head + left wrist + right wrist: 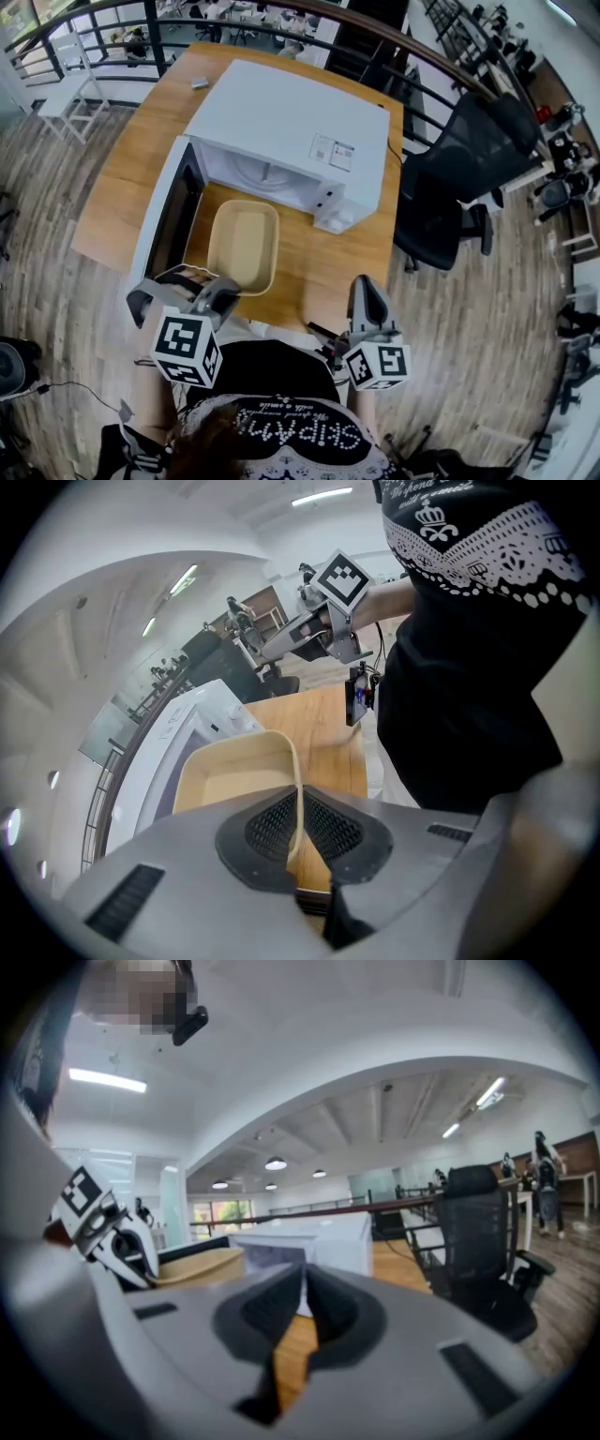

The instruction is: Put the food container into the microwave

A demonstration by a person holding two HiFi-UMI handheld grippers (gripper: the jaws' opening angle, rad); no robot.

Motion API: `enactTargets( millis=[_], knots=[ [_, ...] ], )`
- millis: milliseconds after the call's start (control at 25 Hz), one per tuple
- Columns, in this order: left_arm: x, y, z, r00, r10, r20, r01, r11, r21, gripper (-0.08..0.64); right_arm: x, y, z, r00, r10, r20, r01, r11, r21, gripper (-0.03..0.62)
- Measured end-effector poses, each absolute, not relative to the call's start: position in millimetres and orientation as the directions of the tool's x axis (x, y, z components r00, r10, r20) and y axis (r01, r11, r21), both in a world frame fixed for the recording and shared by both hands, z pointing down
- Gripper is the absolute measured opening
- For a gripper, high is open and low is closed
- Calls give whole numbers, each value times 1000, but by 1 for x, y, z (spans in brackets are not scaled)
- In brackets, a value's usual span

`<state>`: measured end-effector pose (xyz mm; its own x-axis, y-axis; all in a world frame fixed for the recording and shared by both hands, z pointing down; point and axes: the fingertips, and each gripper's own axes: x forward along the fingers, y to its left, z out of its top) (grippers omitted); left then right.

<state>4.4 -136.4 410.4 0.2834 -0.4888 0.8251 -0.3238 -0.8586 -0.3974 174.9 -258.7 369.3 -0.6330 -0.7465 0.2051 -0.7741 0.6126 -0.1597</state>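
Note:
The beige food container (244, 246) stands empty on the wooden table (337, 272), just in front of the white microwave (291, 122). The microwave's door (164, 220) hangs open to the left and its cavity (262, 173) shows. My left gripper (221, 285) is shut on the container's near rim; in the left gripper view the thin rim (298, 789) runs between the two pads of my left gripper (300, 810). My right gripper (367, 287) hovers at the table's near right edge, shut and holding nothing. The right gripper view shows my right gripper (305, 1293) aimed at the microwave (309, 1241).
A black office chair (459, 178) stands right of the table. A dark railing (112, 28) curves behind it, with a white chair (70, 70) at the far left. A small grey object (199, 83) lies on the table's far side.

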Motion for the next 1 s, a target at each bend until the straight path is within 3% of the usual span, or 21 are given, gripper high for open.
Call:
enactTargets(
  millis=[1000],
  knots=[
    [-28,-147,411,312,-500,808,-309,-857,-412,44,139,-247,368,-612,-753,241,-791,585,-179,38]
  ],
)
